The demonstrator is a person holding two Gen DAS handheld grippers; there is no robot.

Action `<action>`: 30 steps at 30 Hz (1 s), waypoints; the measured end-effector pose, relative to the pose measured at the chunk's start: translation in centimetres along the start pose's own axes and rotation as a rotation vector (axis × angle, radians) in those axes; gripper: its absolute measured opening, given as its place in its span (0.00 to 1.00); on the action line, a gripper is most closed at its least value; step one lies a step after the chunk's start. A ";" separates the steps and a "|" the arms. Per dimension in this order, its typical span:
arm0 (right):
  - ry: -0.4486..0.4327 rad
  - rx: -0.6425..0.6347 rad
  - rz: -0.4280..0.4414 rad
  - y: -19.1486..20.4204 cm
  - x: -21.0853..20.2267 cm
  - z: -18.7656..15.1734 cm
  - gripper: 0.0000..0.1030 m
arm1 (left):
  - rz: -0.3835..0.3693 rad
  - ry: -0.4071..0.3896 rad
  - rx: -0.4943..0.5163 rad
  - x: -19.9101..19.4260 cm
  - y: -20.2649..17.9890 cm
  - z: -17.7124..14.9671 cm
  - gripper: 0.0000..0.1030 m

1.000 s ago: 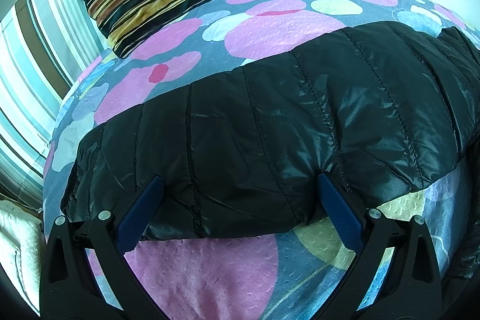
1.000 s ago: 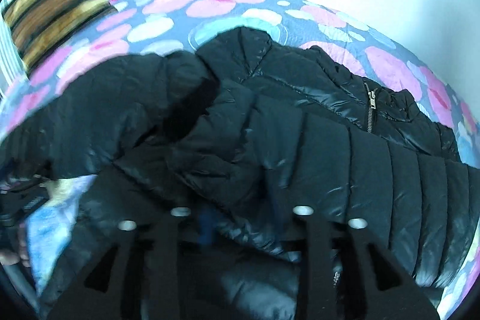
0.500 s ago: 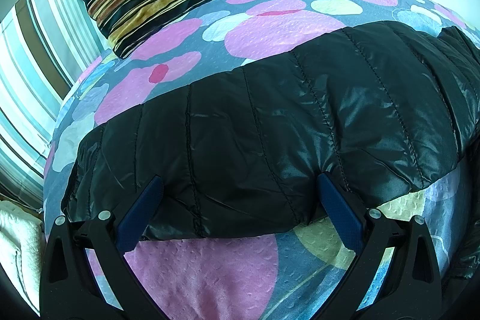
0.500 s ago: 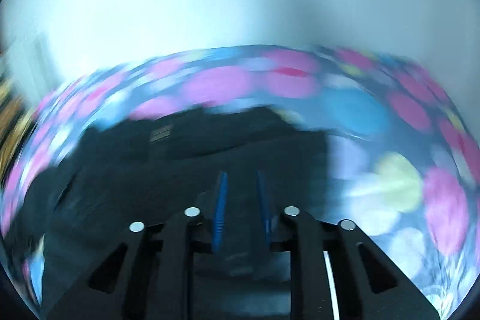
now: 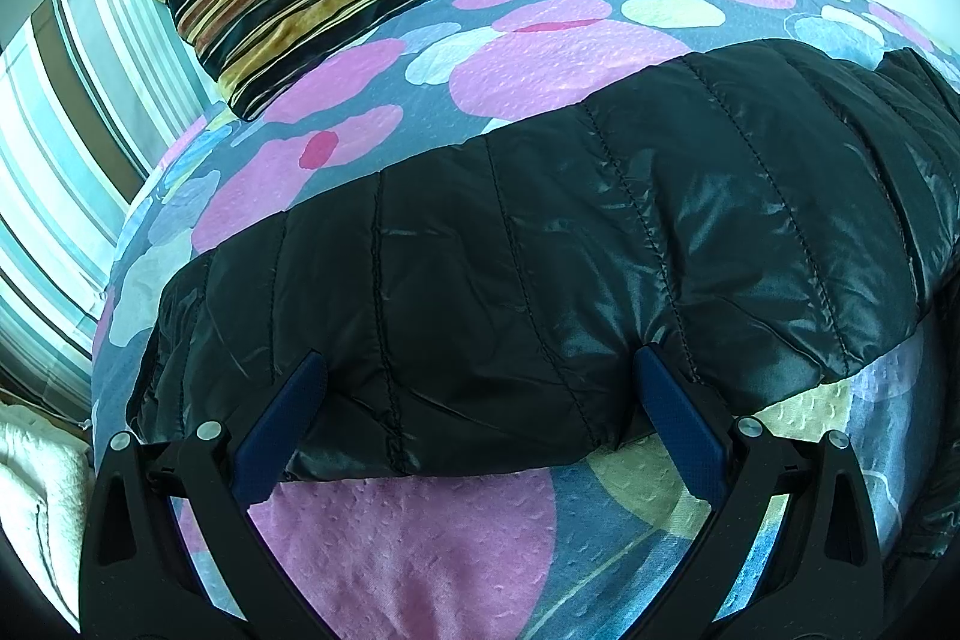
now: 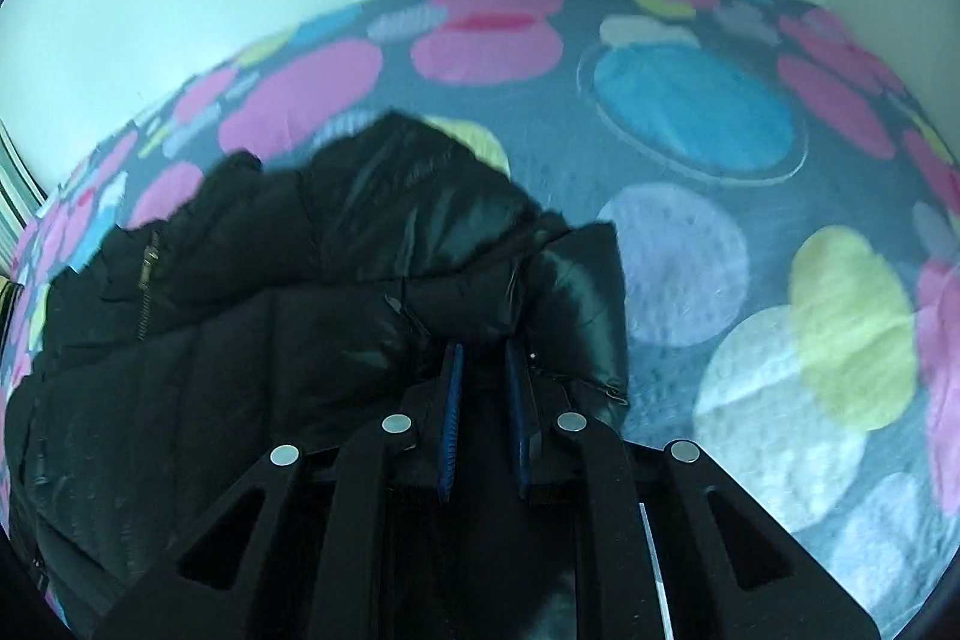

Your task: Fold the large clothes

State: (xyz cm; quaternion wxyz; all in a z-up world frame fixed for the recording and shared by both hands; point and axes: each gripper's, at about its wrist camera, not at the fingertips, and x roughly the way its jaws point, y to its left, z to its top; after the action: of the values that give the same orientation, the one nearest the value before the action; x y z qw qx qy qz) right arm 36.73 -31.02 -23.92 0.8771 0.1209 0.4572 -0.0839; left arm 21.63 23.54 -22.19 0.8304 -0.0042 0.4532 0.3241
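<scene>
Now we spread our left gripper [image 5: 477, 388] wide over the black quilted puffer jacket [image 5: 570, 250] mid-frame on the circle-patterned bedspread [image 5: 420, 538]; our right gripper [image 6: 483, 370] seems clamped on its fabric. Let's carry that fold evenly, avoiding bunching.

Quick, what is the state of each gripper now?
Left gripper: open, its fingers on either side of the black jacket's edge.
Right gripper: shut on jacket fabric.

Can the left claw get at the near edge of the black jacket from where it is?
Probably yes: the left claw is open, its fingers straddling the black jacket, with nothing between.
</scene>
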 end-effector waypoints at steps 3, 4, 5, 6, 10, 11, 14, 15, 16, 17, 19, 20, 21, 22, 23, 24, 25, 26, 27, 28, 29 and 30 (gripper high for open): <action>-0.001 0.003 0.008 0.0 0.4 -0.1 0.14 | 0.004 -0.003 0.002 -0.2 -0.1 0.0 0.98; -0.004 0.003 0.010 -0.1 0.1 -0.1 0.14 | 0.002 -0.001 0.001 -0.2 -0.1 0.0 0.98; -0.014 0.000 0.008 0.0 -0.5 0.1 0.14 | 0.000 -0.001 -0.001 -0.2 0.0 0.0 0.98; -0.032 -0.001 0.005 0.0 -1.4 0.2 0.14 | -0.001 -0.002 -0.002 -0.2 0.0 0.0 0.98; -0.092 0.009 0.019 0.0 -4.7 -0.7 0.14 | 0.000 -0.001 -0.001 -0.2 0.0 0.0 0.98; -0.102 0.003 0.013 0.1 -5.3 -1.2 0.14 | 0.001 -0.003 0.000 -0.3 0.0 0.0 0.98; -0.069 -0.014 -0.008 0.5 -5.0 -2.7 0.14 | 0.000 -0.002 -0.001 -0.1 0.1 0.0 0.98; -0.063 -0.028 -0.023 0.7 -4.6 -3.0 0.14 | 0.000 -0.003 -0.001 -0.2 0.0 0.0 0.98; -0.058 -0.053 -0.053 0.9 -3.8 -3.4 0.14 | 0.002 -0.004 0.000 -0.2 0.0 0.0 0.98; -0.055 -0.059 -0.061 1.0 -3.5 -3.6 0.14 | 0.002 -0.004 0.000 -0.2 0.0 0.1 0.98; -0.046 -0.059 -0.069 1.0 -2.9 -3.6 0.14 | 0.002 -0.002 0.001 -0.2 0.1 0.0 0.98; -0.045 -0.059 -0.072 1.0 -2.9 -3.5 0.14 | 0.002 -0.003 0.001 -0.2 0.1 0.0 0.98; -0.050 -0.059 -0.078 1.1 -3.4 -3.3 0.14 | 0.002 -0.005 0.000 -0.3 0.1 0.0 0.98; -0.065 -0.061 -0.086 1.3 -4.2 -3.2 0.14 | 0.000 -0.004 -0.001 -0.2 0.1 0.0 0.98; -0.082 -0.063 -0.090 1.5 -5.0 -3.2 0.14 | -0.002 -0.003 -0.003 -0.2 0.1 0.0 0.98; -0.097 -0.066 -0.087 1.7 -5.8 -3.3 0.14 | -0.003 -0.001 -0.003 -0.2 0.1 0.0 0.98; -0.118 -0.076 -0.084 2.1 -6.9 -3.5 0.14 | 0.000 -0.001 0.000 -0.2 0.0 0.0 0.98; -0.131 -0.087 -0.082 2.6 -7.9 -3.9 0.15 | 0.002 -0.002 0.001 -0.2 0.0 0.0 0.98; -0.136 -0.099 -0.082 3.1 -8.6 -4.4 0.17 | 0.002 -0.004 0.000 -0.2 0.0 0.0 0.98; -0.135 -0.112 -0.081 3.6 -8.9 -4.8 0.21 | 0.003 -0.005 0.001 -0.1 0.0 0.0 0.98; -0.133 -0.129 -0.088 4.2 -9.1 -5.3 0.24 | 0.003 -0.005 0.001 -0.1 0.0 0.0 0.98; -0.130 -0.147 -0.105 4.8 -9.1 -5.8 0.24 | 0.002 -0.004 0.000 -0.1 0.0 0.0 0.98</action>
State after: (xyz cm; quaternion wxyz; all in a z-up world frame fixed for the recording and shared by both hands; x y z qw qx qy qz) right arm 28.24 -24.39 -19.03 0.9059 0.0267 0.4098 -0.1037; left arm 21.58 23.43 -22.14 0.8309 -0.0030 0.4516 0.3251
